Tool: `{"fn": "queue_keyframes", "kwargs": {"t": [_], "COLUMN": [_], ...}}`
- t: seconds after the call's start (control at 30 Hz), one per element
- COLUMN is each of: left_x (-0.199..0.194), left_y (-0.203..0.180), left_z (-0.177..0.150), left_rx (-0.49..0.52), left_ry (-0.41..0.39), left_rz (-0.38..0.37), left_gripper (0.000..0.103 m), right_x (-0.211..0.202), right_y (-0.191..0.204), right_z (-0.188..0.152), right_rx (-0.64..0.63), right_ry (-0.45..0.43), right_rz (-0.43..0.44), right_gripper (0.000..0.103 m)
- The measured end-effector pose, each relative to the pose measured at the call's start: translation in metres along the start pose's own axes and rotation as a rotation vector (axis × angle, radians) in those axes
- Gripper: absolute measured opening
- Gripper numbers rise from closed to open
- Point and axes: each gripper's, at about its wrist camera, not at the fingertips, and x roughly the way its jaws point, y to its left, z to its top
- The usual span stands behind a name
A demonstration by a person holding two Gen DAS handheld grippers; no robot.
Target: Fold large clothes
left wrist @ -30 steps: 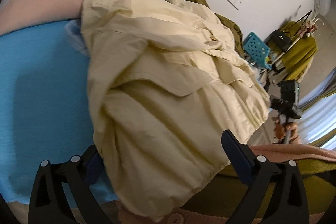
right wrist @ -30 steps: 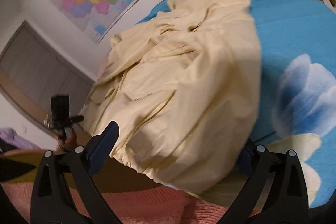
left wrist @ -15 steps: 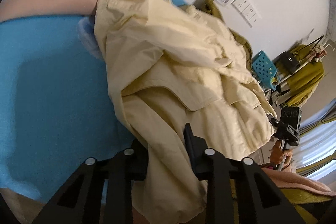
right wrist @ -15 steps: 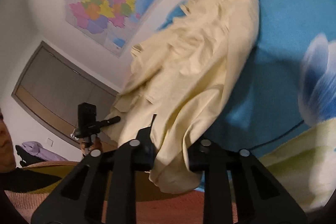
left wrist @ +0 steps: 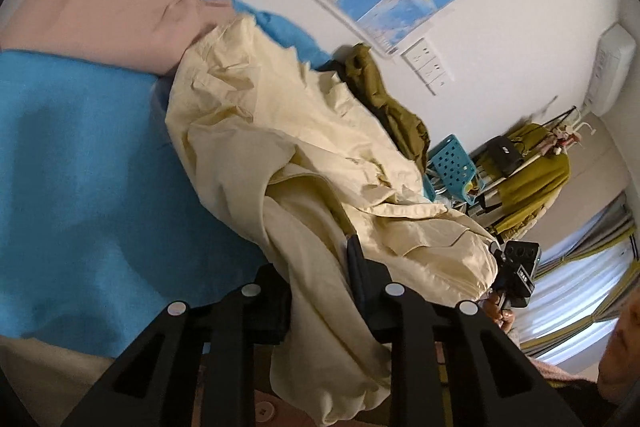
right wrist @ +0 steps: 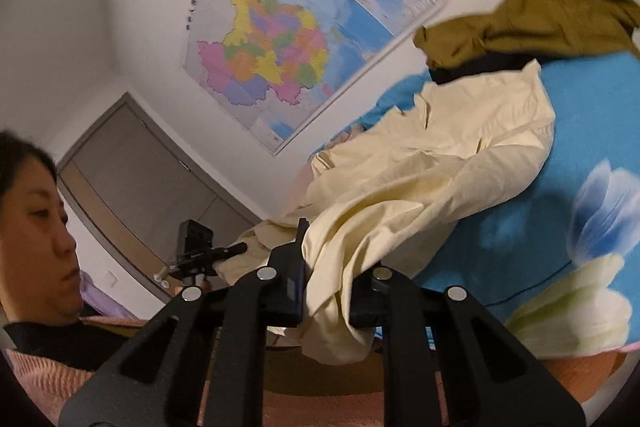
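A large cream garment [left wrist: 288,139] lies crumpled on a blue bedsheet [left wrist: 80,179]. My left gripper [left wrist: 320,291] is shut on one part of its near hem, which hangs down between the fingers. In the right wrist view the same cream garment [right wrist: 440,167] stretches from the bed toward me, and my right gripper [right wrist: 328,287] is shut on another part of its hem, lifted above the blue sheet [right wrist: 592,99]. The other gripper's camera shows in each view.
A pink garment [left wrist: 108,15] lies at the far left of the bed. An olive garment [left wrist: 384,95] lies by the wall, also in the right wrist view [right wrist: 520,23]. A teal crate [left wrist: 452,163] and a clothes rack [left wrist: 532,163] stand beyond the bed. A person's face [right wrist: 32,211] is at the left.
Both grippers went from wide open around the garment's hem to shut on it. Both have since lifted and pulled the cloth back toward me.
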Motion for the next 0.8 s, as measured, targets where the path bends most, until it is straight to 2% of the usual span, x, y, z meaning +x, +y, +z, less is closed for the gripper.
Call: {"fn": "queue_keyframes", "kwargs": {"t": [0.13,0.47,0.8], "left_x": [-0.003,-0.006,0.008], "left_y": [0.003,-0.019,-0.035], "left_z": [0.018,0.08,0.137], "left_rx": [-0.027,0.004,0.031], "left_ry": [-0.007,-0.037,-0.057], "left_rz": [-0.008,0.045,0.107], "left_gripper": [0.021,0.02,0.019], "right_x": [0.0,0.015,0.038], "right_y": [-0.001,0.002,-0.012], "right_z": [0.017,0.074,0.126], "right_rx": [0.016,0.01,0.047], "right_ry": [-0.039,-0.082,-0.1], "right_rz": [0.005,0.003,-0.022], "right_gripper": [0.014,0.015,0.015]}}
